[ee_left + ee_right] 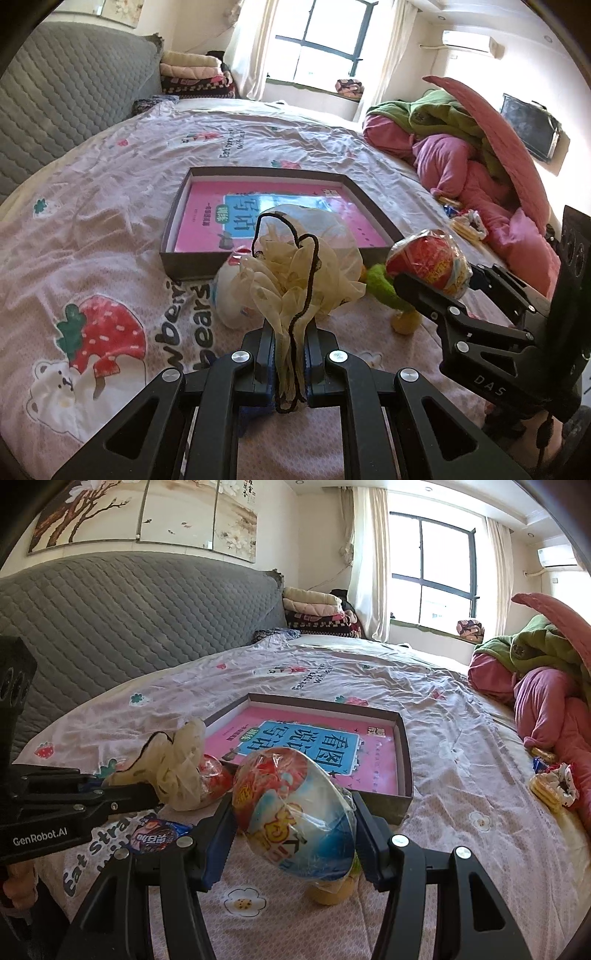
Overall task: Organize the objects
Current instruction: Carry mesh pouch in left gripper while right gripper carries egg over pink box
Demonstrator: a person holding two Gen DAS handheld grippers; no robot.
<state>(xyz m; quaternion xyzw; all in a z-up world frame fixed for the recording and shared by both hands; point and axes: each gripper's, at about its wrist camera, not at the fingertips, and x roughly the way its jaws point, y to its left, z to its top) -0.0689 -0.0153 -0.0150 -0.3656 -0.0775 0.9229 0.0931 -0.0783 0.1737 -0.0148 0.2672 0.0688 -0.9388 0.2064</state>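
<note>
Midair, both tongs loaded above the bed, just short of the shallow box (404, 753).
Left tongs (290, 354) pinch a limp, light cream mesh bundle (295, 273) low; right tongs (295, 830) clamp a crinkly, slippery wrapped ball (291, 812) at its widest.

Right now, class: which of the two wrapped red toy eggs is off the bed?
The larger egg, gripped between the right gripper's fingers; the other egg lies on the sheet.
</note>
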